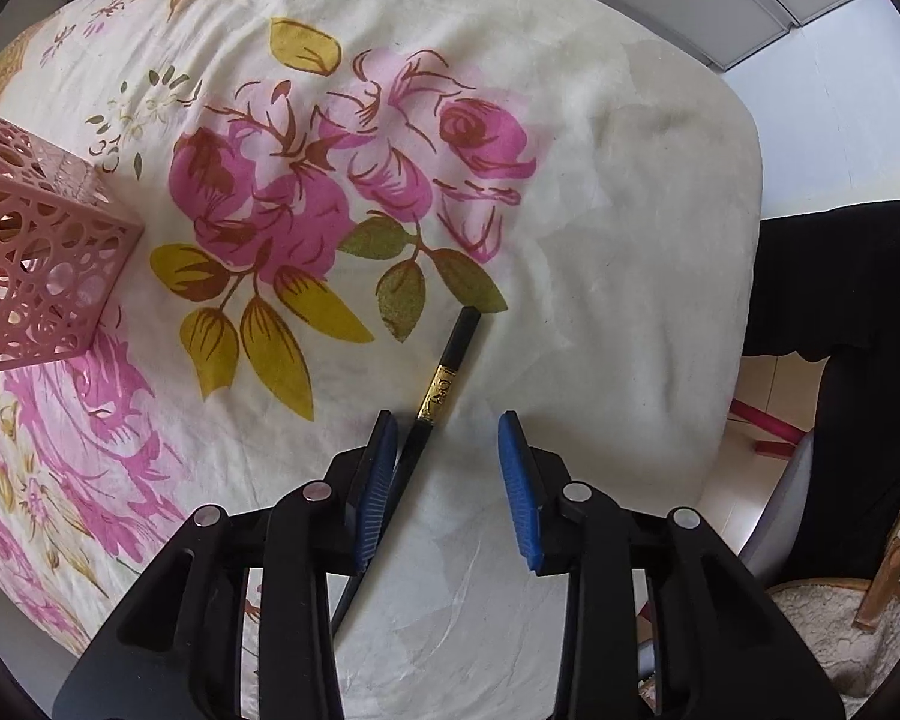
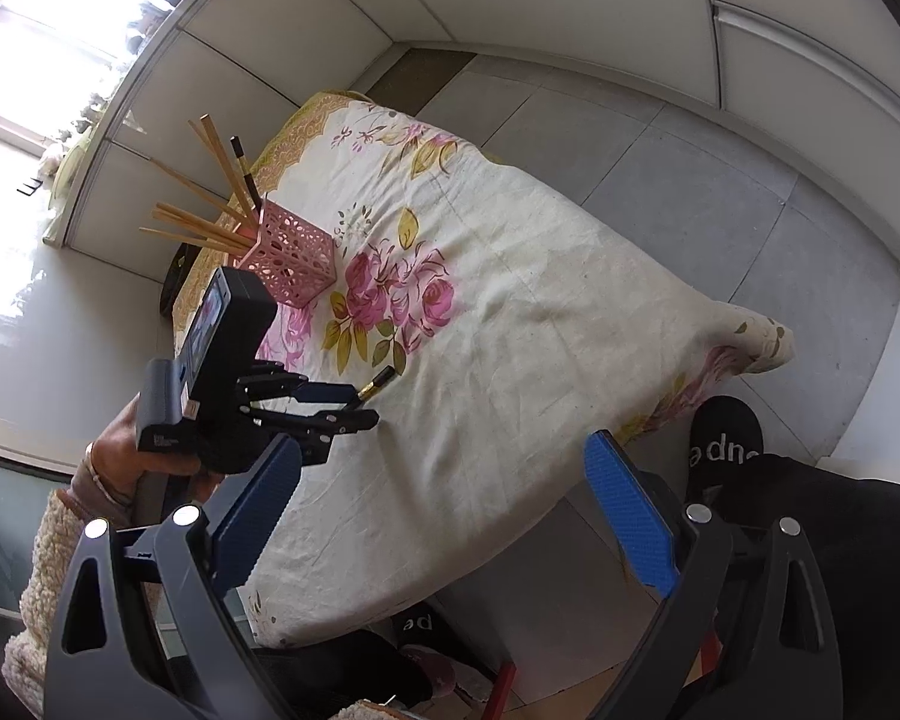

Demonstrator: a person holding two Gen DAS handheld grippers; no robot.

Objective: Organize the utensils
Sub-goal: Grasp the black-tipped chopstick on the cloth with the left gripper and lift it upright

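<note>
A: Where is the black chopstick (image 1: 444, 381)?

B: It lies flat on the flowered cloth (image 1: 600, 228). It runs slanted, up and away from the left gripper (image 1: 448, 438). Its near end goes down between the two blue pads.

A: Is the left gripper holding it?

B: Not yet, it seems. The chopstick sits right by one blue pad (image 1: 378, 480), maybe touching it. The other pad is apart from it. The jaws are partly open.

A: Which gripper is nearer?

B: The left one, by far. The right gripper (image 2: 444, 510) hangs back near the table edge, spread wide and empty.

A: Where should the chopstick go?

B: Likely in the pink holder (image 2: 291, 255), where other chopsticks (image 2: 210, 222) stand.
</note>
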